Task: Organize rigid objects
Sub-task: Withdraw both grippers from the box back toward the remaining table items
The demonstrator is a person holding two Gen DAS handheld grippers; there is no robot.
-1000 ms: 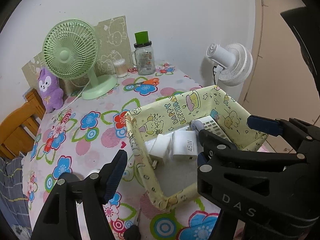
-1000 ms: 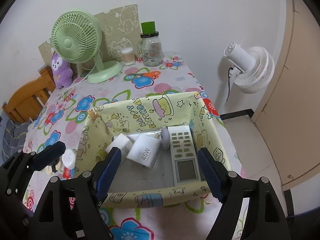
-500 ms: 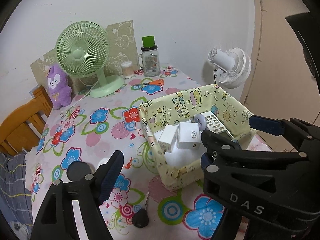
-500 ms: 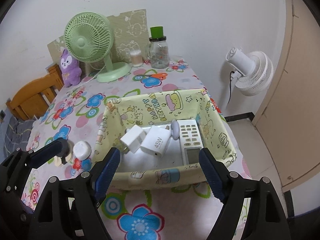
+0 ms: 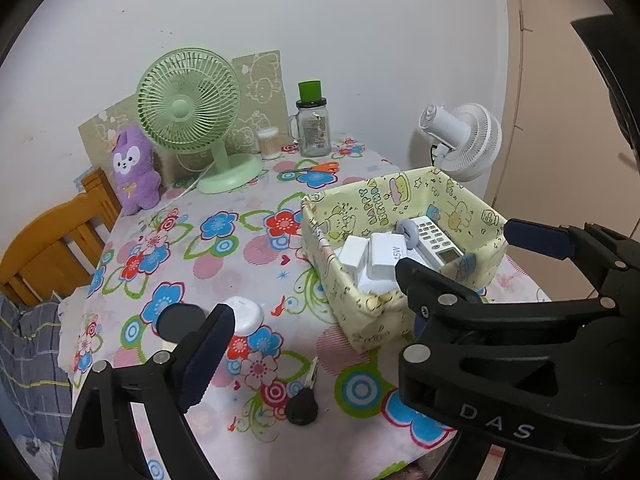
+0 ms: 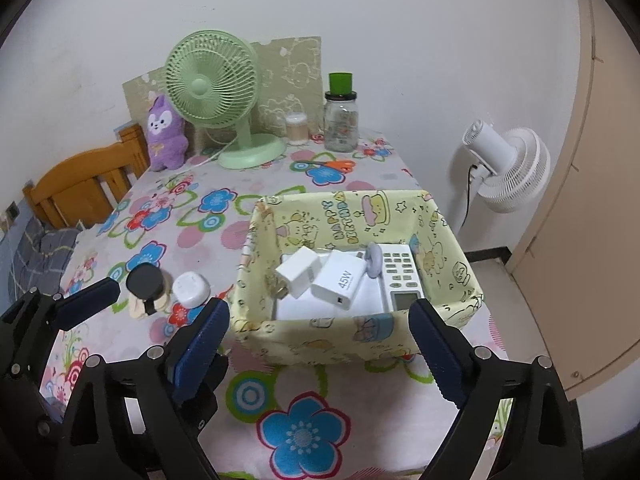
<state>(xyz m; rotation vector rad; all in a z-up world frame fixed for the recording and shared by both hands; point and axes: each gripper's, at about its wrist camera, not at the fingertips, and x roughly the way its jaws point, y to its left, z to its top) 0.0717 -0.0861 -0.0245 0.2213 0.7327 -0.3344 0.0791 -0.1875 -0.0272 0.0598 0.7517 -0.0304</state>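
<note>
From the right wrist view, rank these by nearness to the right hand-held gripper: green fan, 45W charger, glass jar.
From the right hand-held gripper:
1. 45W charger, inside the yellow basket, just ahead.
2. Green fan, far back, left.
3. Glass jar, far back, centre; nearly level with the fan, too close to call.

A pale yellow cartoon print is shown on the storage box (image 6: 360, 336); the tablecloth (image 6: 256, 396) is patterned with bright flowers.

Table under a flowered cloth (image 6: 360, 432), bearing yellow fabric basket (image 6: 352, 340), green desk fan (image 6: 212, 80), purple plush (image 6: 164, 134), glass jar (image 6: 341, 124), orange scissors (image 5: 316, 168), white round charger (image 5: 244, 314), black key (image 5: 302, 410)
</note>
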